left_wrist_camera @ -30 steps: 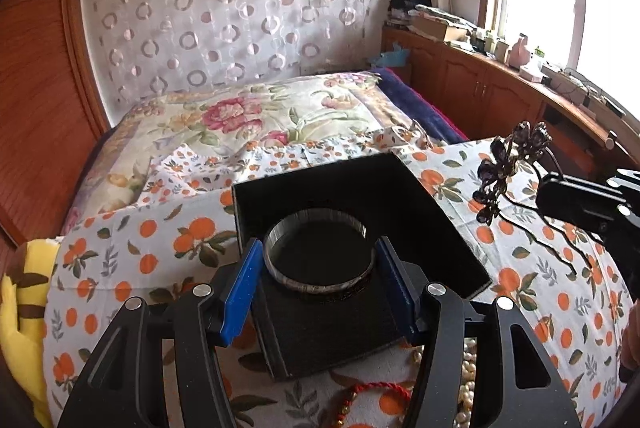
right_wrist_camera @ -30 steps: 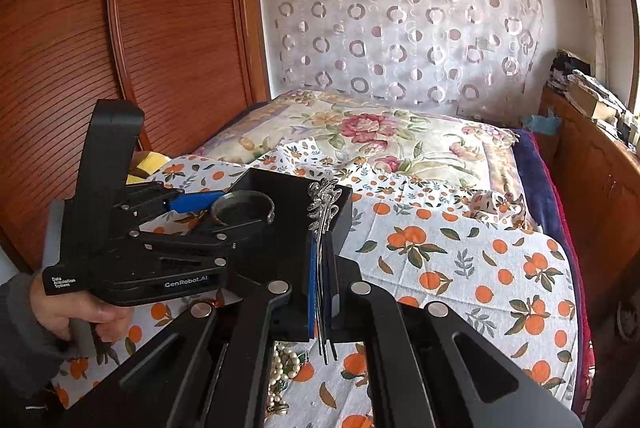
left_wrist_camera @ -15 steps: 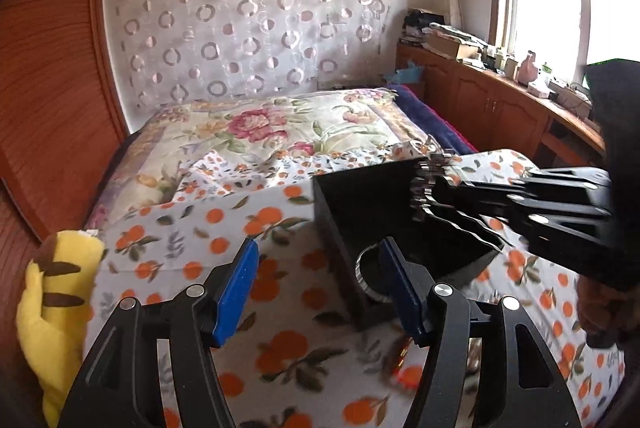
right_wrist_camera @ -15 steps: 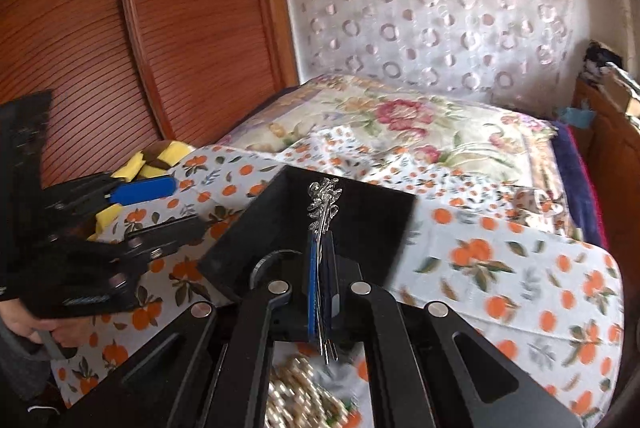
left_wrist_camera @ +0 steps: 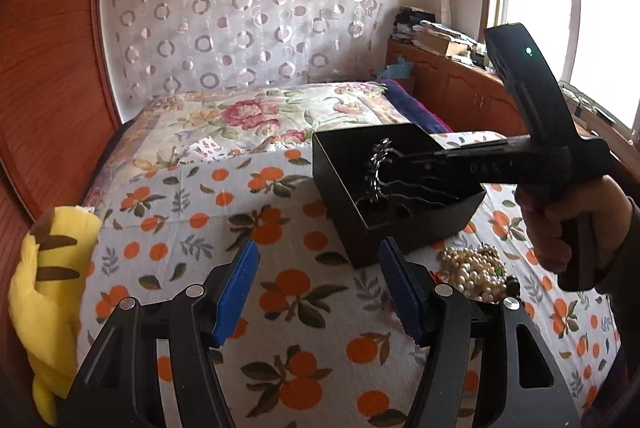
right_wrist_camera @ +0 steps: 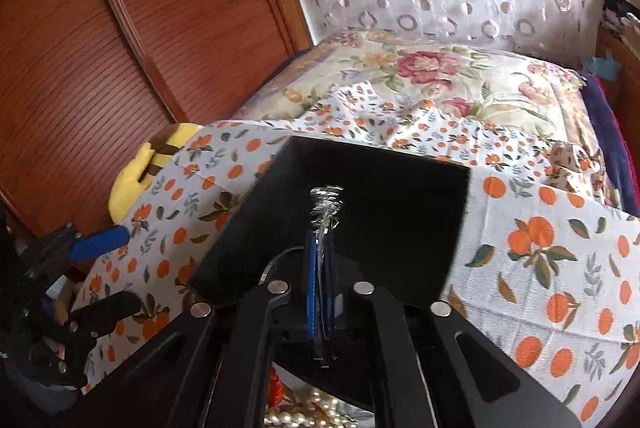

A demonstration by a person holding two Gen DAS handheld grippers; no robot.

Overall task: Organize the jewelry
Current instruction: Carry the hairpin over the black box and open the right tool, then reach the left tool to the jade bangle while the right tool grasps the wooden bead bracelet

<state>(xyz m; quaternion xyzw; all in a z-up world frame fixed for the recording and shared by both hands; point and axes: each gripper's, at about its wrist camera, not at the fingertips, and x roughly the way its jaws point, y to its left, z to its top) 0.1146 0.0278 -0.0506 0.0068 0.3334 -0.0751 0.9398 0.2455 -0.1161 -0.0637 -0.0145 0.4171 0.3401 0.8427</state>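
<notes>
Two grippers: the left gripper [left_wrist_camera: 316, 282] gapes empty above the orange-print sheet [left_wrist_camera: 280, 292]; the right gripper [right_wrist_camera: 320, 292], jaws opening, holds a silver hairpin [right_wrist_camera: 326, 208] over the black box [right_wrist_camera: 400, 196], pearls [left_wrist_camera: 472, 272] beside it.

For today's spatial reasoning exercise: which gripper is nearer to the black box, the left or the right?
Right. The right gripper reaches over the black box, its jaws opening around a silver hairpin. The left gripper stands open, short of it.
</notes>
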